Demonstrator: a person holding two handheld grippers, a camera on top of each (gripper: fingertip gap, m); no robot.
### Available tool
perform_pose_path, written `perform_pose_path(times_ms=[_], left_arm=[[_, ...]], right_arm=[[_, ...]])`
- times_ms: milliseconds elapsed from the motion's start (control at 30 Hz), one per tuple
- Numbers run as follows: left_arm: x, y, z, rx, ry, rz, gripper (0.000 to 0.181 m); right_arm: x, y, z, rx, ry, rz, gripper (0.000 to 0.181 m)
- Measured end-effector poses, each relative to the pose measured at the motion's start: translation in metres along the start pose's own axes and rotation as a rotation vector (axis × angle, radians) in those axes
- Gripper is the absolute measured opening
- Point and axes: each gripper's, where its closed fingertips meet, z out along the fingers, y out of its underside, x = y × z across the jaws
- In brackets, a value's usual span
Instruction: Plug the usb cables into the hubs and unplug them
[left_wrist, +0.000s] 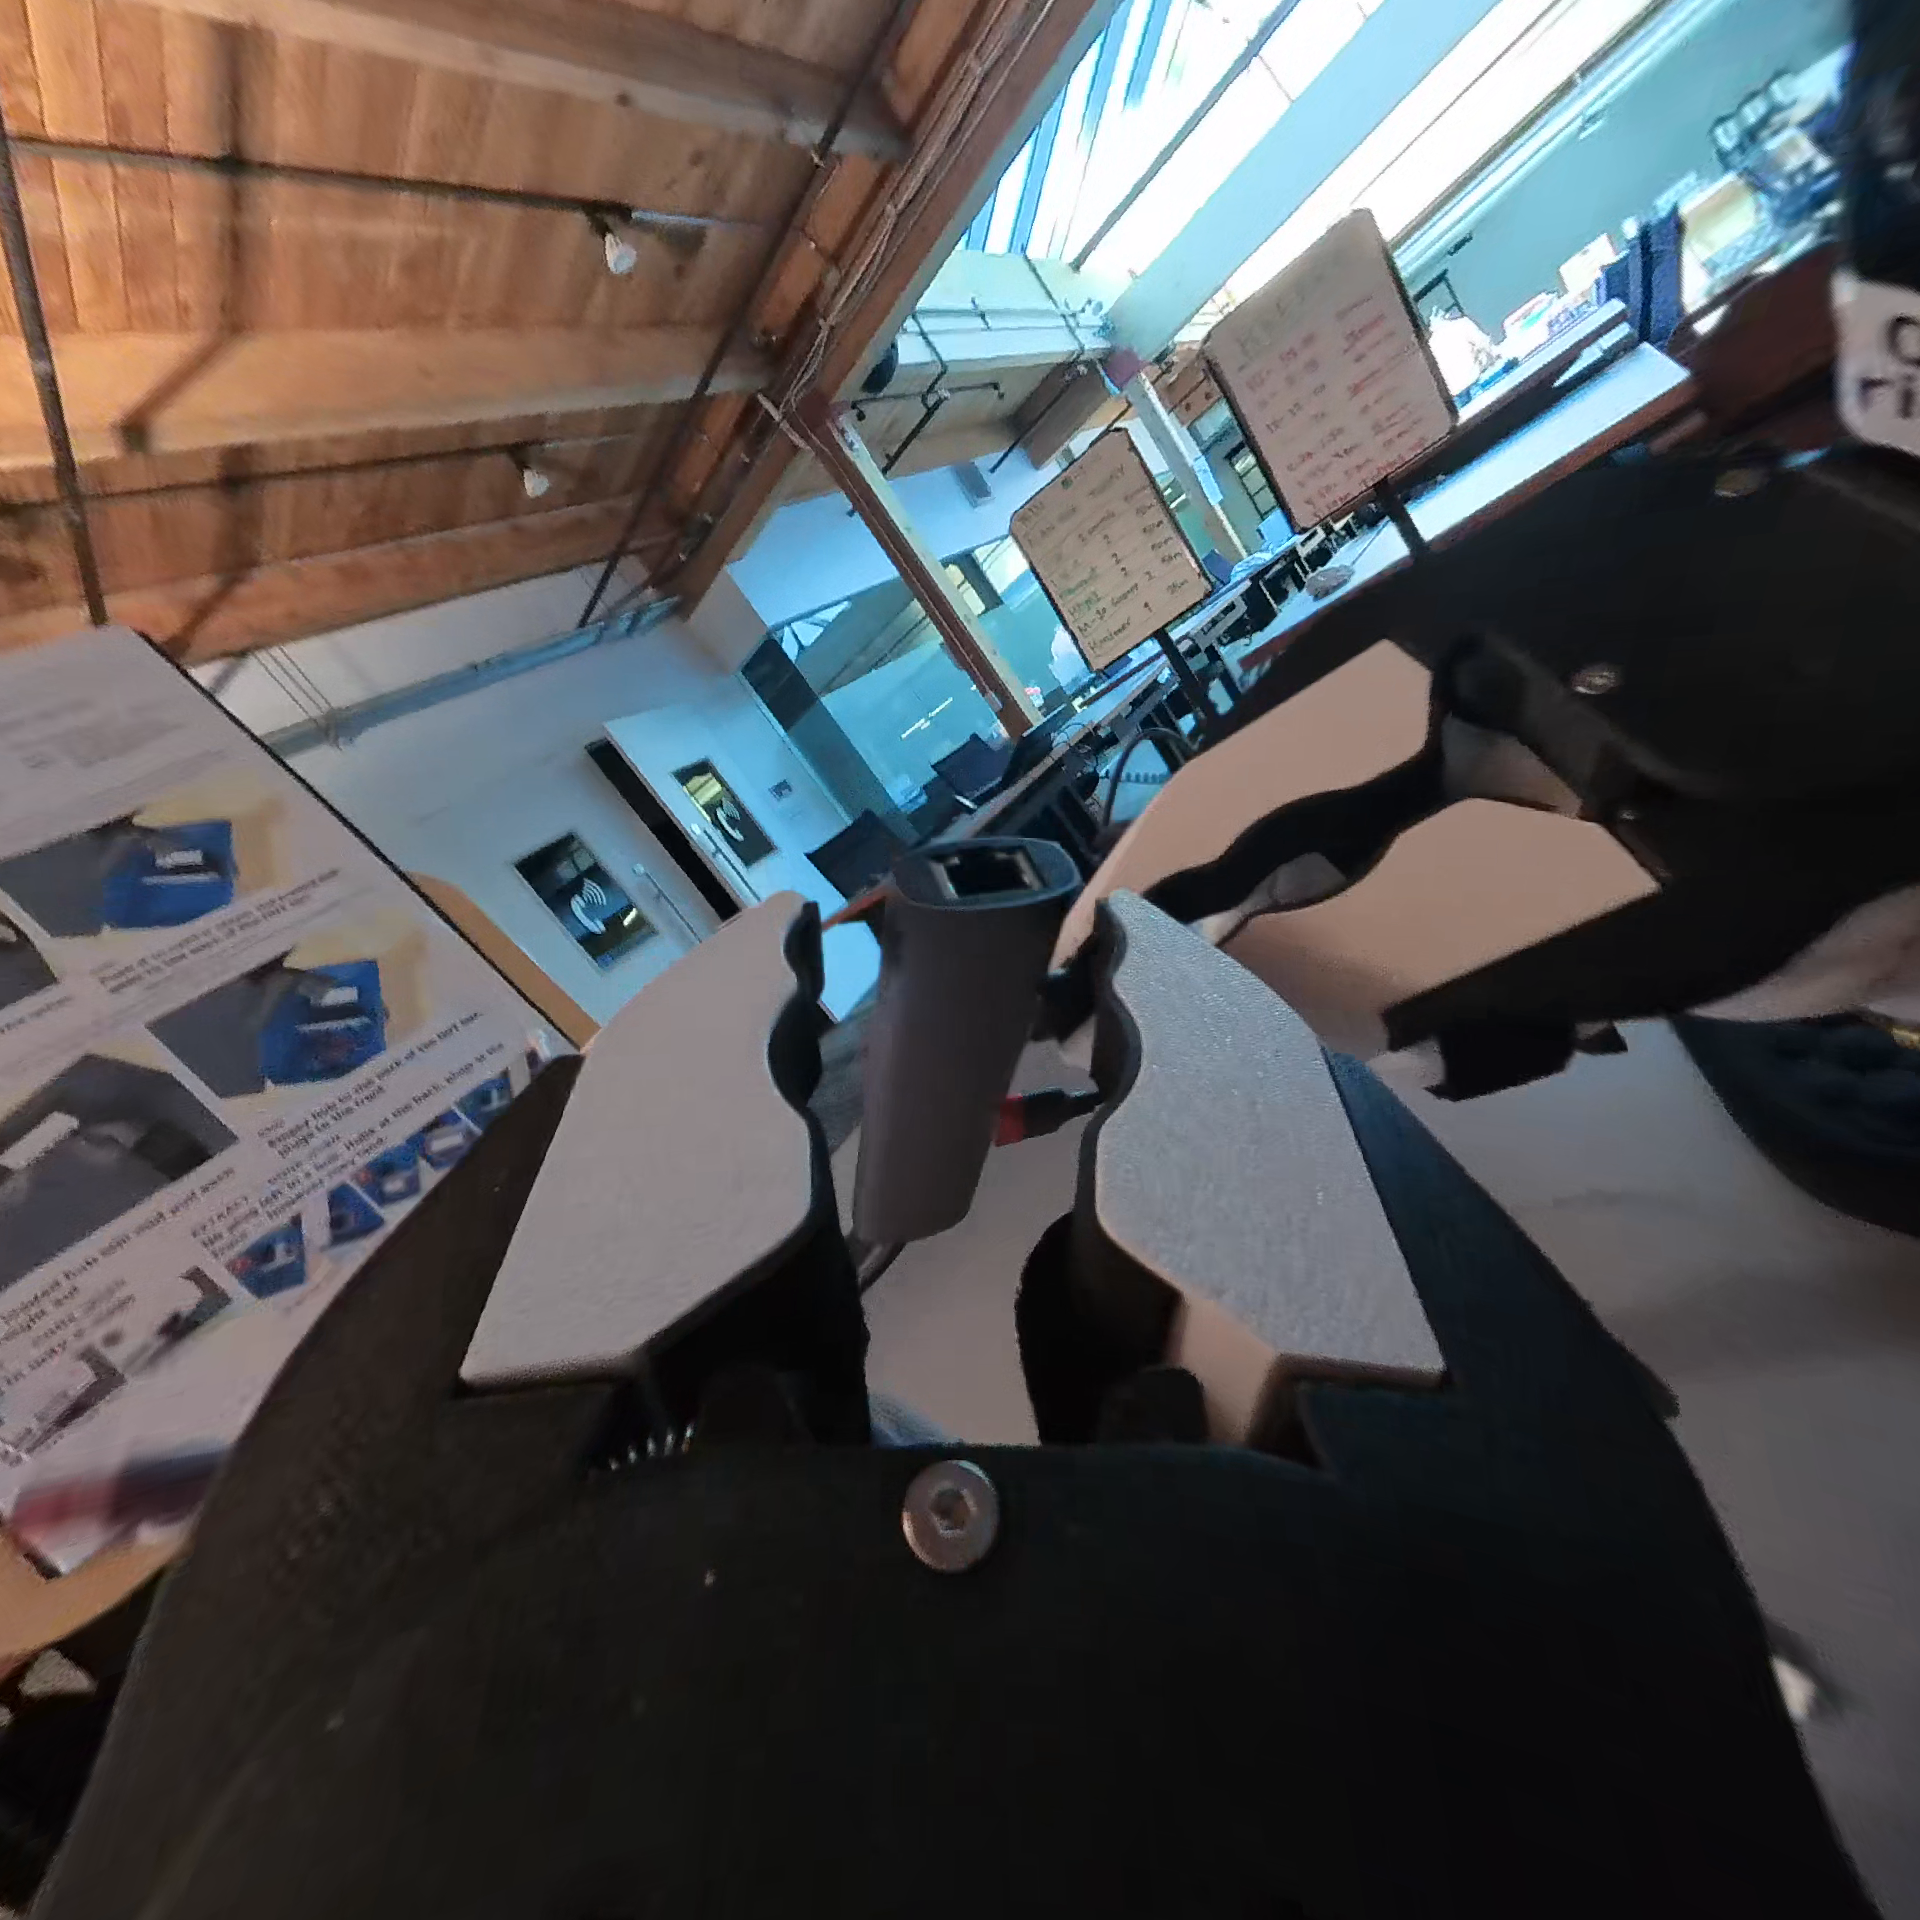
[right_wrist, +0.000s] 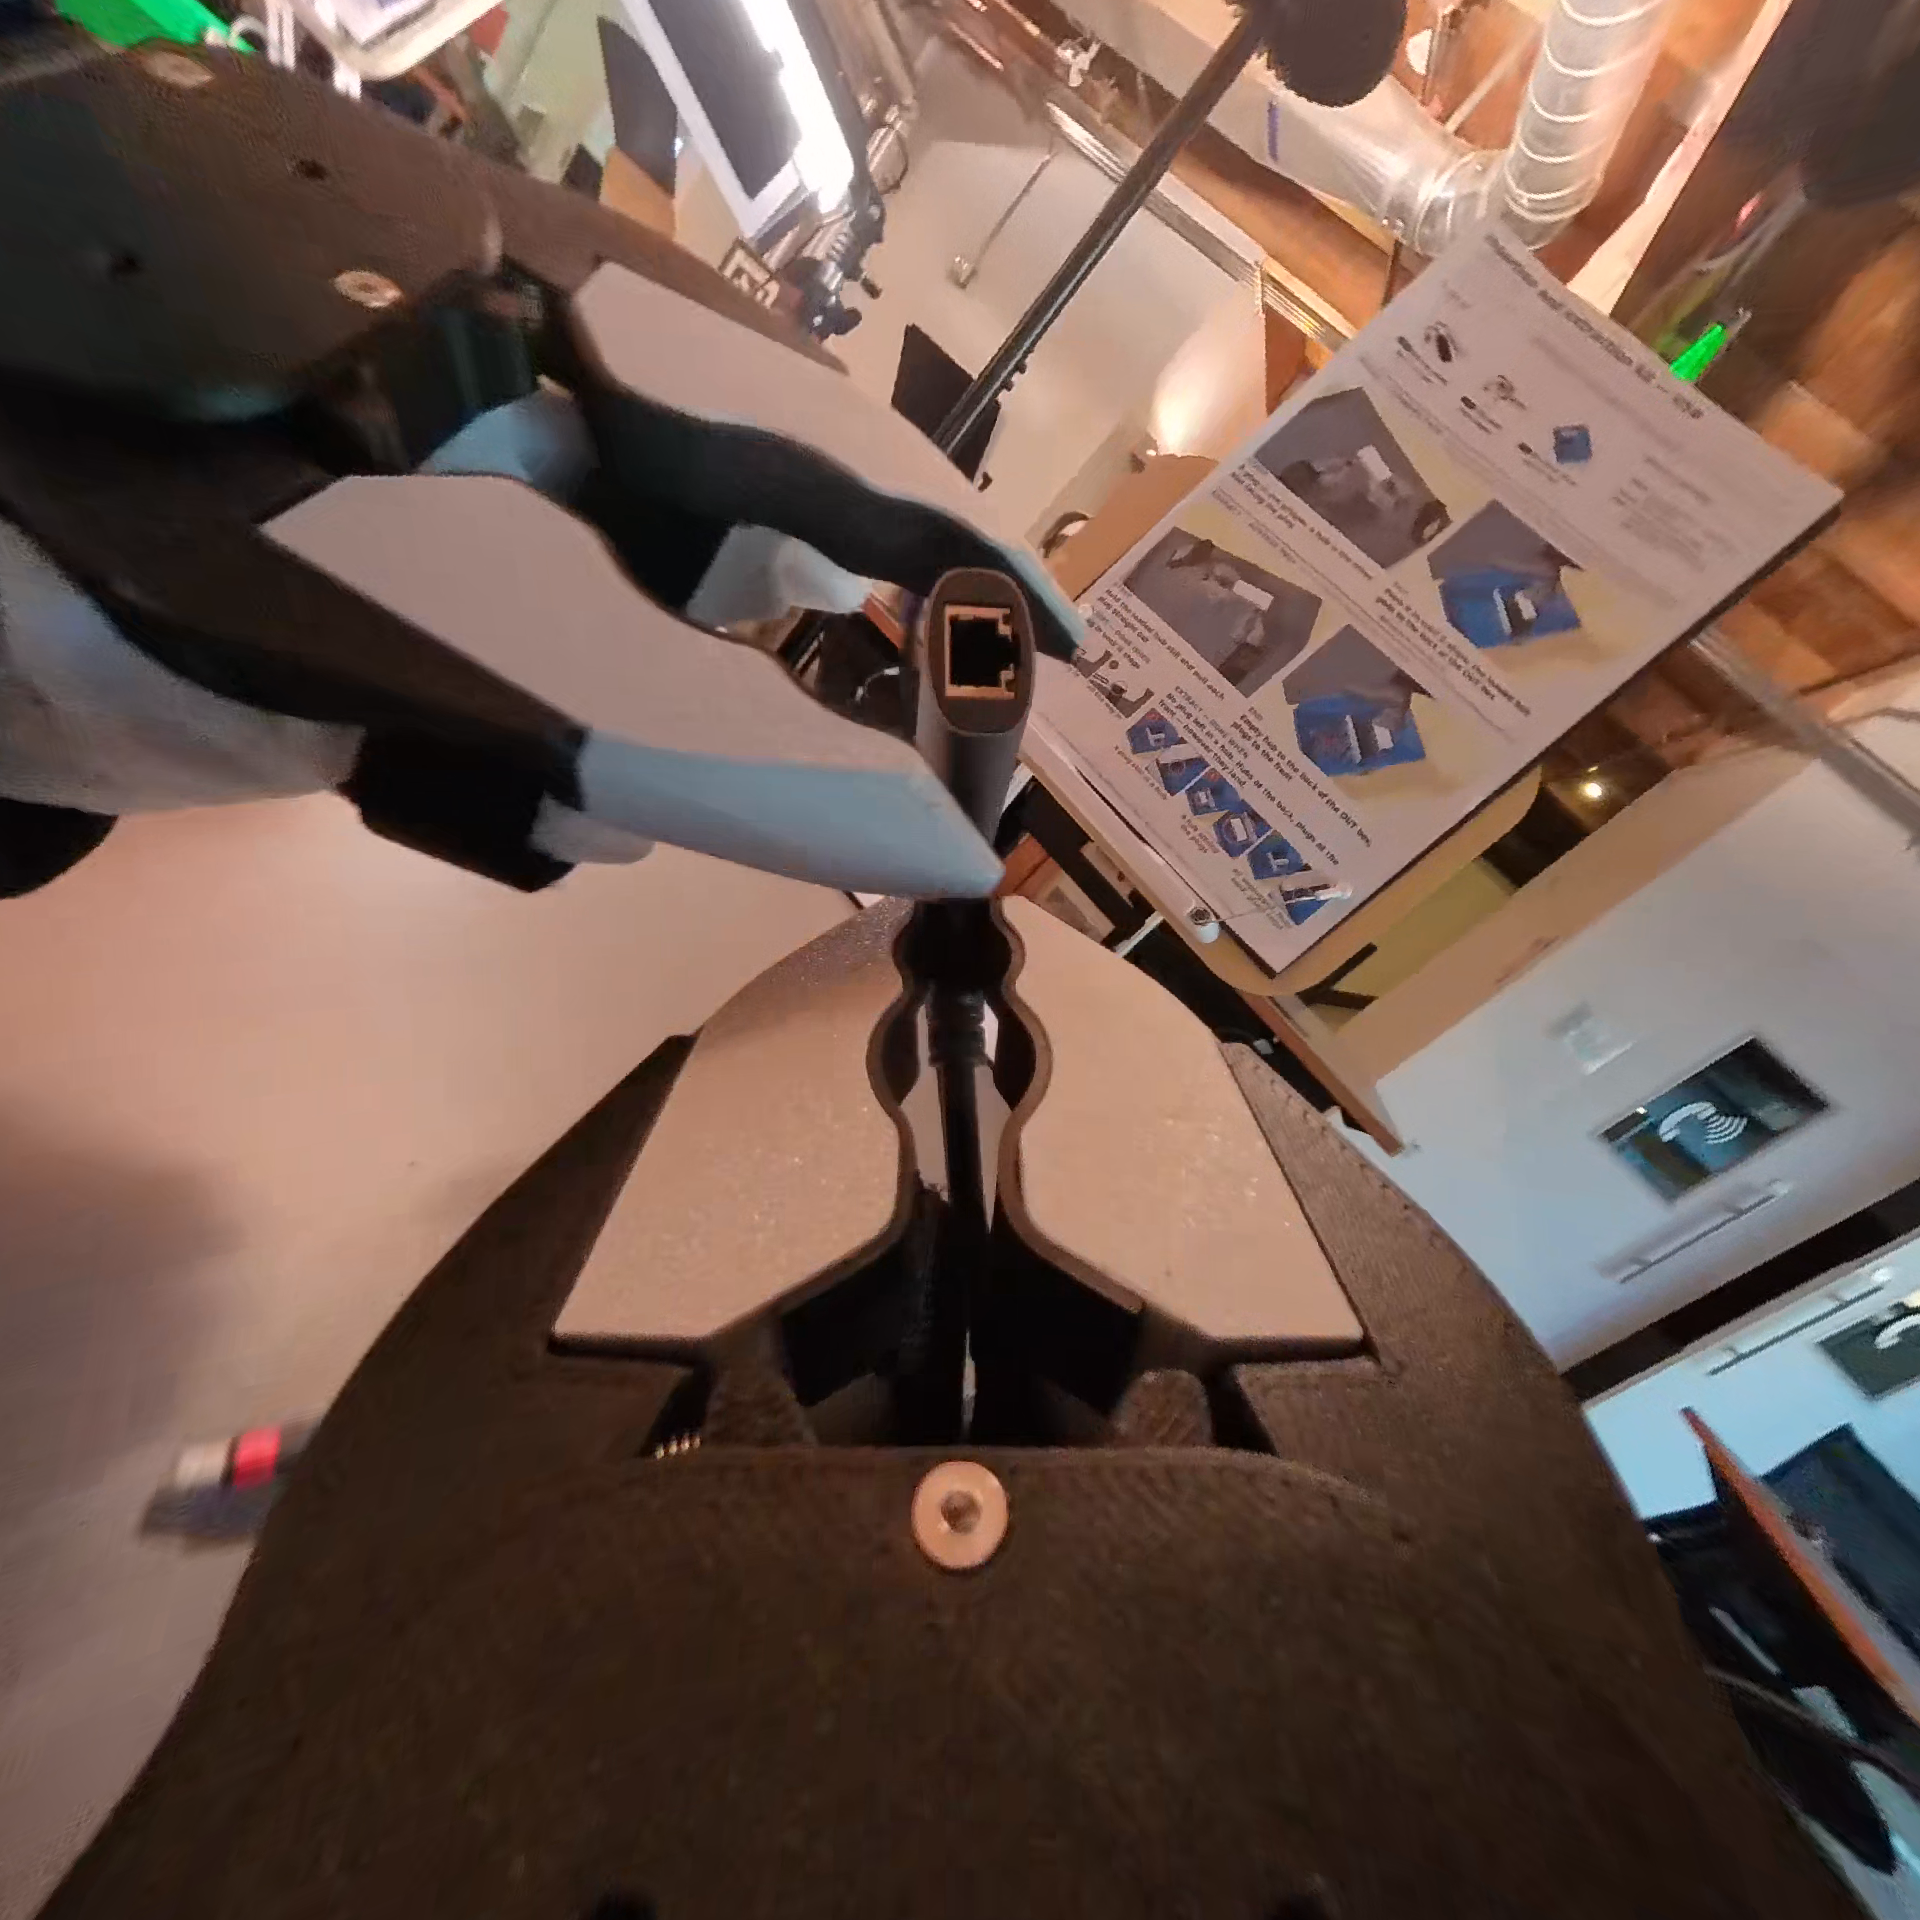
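Observation:
A dark grey hub (left_wrist: 956, 1039) with a network port on its end is held up in the air, gripped between the fingers of my left gripper (left_wrist: 961, 925). A red-and-black plug (left_wrist: 1039, 1117) sits in the hub's side. My right gripper (right_wrist: 951, 925) is shut on a black cable plug (right_wrist: 956, 1039) that points into the hub (right_wrist: 977, 675) just beyond its fingertips. The left gripper (right_wrist: 1003, 764) comes in from the upper left and clamps the hub from both sides. The right gripper (left_wrist: 1153, 914) also shows at the right of the left wrist view.
A white table (right_wrist: 312, 1039) lies below both grippers. A loose red-and-silver plug (right_wrist: 223, 1475) lies on it at the left, blurred. A propped instruction board (right_wrist: 1403, 623) with photos stands behind the hub; it also shows in the left wrist view (left_wrist: 208, 987).

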Motion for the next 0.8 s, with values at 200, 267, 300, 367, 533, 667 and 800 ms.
perform_pose_path(times_ms=[200, 267, 300, 367, 533, 667, 800], left_arm=[[-0.001, 0.006, -0.001, -0.072, -0.018, -0.047, 0.033], [-0.002, 0.01, -0.001, -0.119, -0.016, -0.008, 0.032], [-0.002, 0.013, -0.001, -0.146, -0.022, 0.034, 0.032], [-0.002, 0.016, 0.0, -0.183, -0.035, 0.094, 0.033], [-0.003, 0.02, 0.001, -0.243, -0.037, 0.149, 0.033], [-0.003, 0.021, 0.003, -0.27, -0.036, 0.18, 0.033], [-0.006, 0.025, 0.002, -0.284, -0.039, 0.116, 0.033]], right_arm=[[-0.011, -0.003, 0.0, -0.012, -0.028, 0.014, 0.01], [-0.012, -0.001, 0.001, -0.031, -0.051, 0.05, 0.01], [-0.013, 0.001, 0.002, -0.041, -0.063, 0.069, 0.011], [-0.015, 0.006, 0.005, -0.06, -0.097, 0.121, 0.01], [-0.017, 0.011, 0.006, -0.076, -0.151, 0.215, 0.01], [-0.018, 0.011, 0.007, -0.067, -0.204, 0.324, 0.01], [-0.014, 0.012, 0.008, -0.107, -0.11, 0.127, 0.01]])
